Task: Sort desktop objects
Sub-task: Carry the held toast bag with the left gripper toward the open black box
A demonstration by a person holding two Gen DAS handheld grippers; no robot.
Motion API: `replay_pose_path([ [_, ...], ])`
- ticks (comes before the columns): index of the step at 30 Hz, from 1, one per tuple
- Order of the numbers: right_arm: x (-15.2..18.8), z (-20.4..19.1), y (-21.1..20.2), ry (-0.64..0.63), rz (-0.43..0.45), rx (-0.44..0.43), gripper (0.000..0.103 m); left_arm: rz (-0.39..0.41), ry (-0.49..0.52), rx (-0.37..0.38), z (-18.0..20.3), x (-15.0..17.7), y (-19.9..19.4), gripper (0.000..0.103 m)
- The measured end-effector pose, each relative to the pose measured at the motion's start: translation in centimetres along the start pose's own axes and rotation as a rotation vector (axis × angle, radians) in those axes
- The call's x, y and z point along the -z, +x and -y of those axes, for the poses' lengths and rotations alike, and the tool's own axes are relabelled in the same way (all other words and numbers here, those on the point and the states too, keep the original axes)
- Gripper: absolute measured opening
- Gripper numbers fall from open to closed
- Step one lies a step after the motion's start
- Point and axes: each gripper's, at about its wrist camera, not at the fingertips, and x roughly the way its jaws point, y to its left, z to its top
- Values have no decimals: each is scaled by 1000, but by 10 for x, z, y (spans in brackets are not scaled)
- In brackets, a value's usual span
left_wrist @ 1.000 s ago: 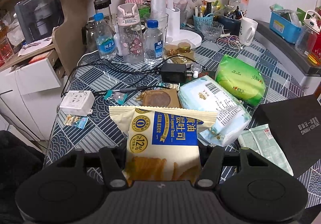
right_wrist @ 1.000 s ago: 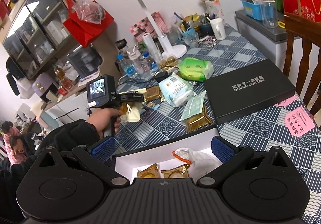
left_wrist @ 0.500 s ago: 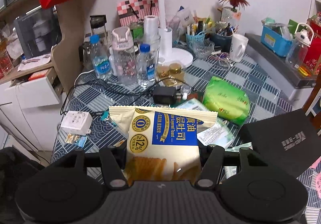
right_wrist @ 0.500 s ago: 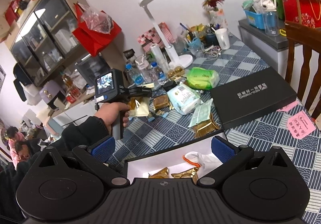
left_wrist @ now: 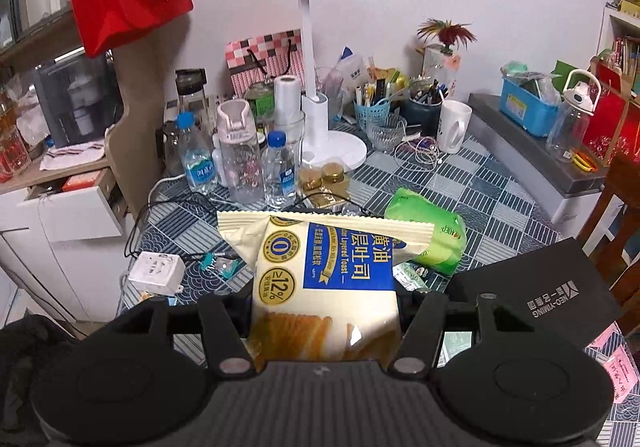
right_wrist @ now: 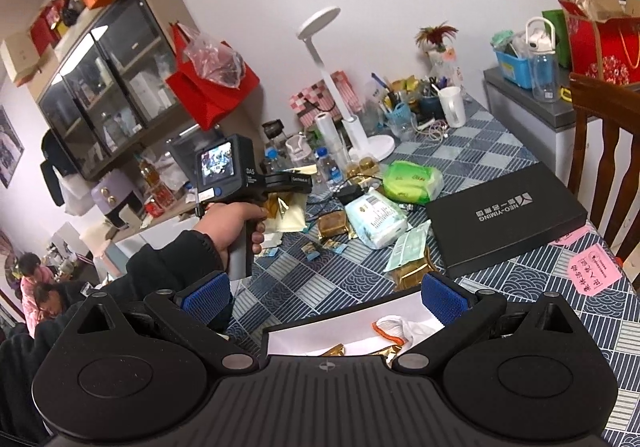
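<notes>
Left tool [left_wrist: 325, 321] has its jaws clamped on a cream-and-blue toast packet [left_wrist: 326, 279], gripped across the lower half where the slices show through the clear window; the packet's sealed top edge stands free above the desk [left_wrist: 472, 183], clear of the clutter beneath. From the right wrist view the same packet [right_wrist: 289, 211] hangs below the left tool, held out over the bottles and cables by the person's left hand [right_wrist: 236, 223]. Right tool [right_wrist: 325, 297] stands wide with nothing between its blue pads [right_wrist: 444, 297], hovering just above an open white box [right_wrist: 316, 331] that already contains gold-wrapped snacks and a white bag with an orange edge. Judgement: the step in hand is carrying the packet across to that box. To do it well, keep the grip as it is, no tighter, since the bread inside will crush; hold the packet high enough to pass over the wet-wipe pack [right_wrist: 376, 217] and the green tissue pack [left_wrist: 430, 233] without brushing them. Bring it in over the box's open near side rather than across the black lid [right_wrist: 506, 219]. The right tool should move aside or steady the box wall so the two tools do not meet. Lower the packet flat onto a bare part of the box floor before opening the jaws.
</notes>
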Motion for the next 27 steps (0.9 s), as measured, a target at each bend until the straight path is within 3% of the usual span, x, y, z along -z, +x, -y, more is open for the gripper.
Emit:
replay_pose_path([
  [14, 9, -17, -29, -130, 0, -71, 103, 71, -39, -34, -1, 2, -64, 69],
  [27, 19, -23, -69, -198, 13, -148, 103, 118, -22, -57, 25, 14, -118, 69],
])
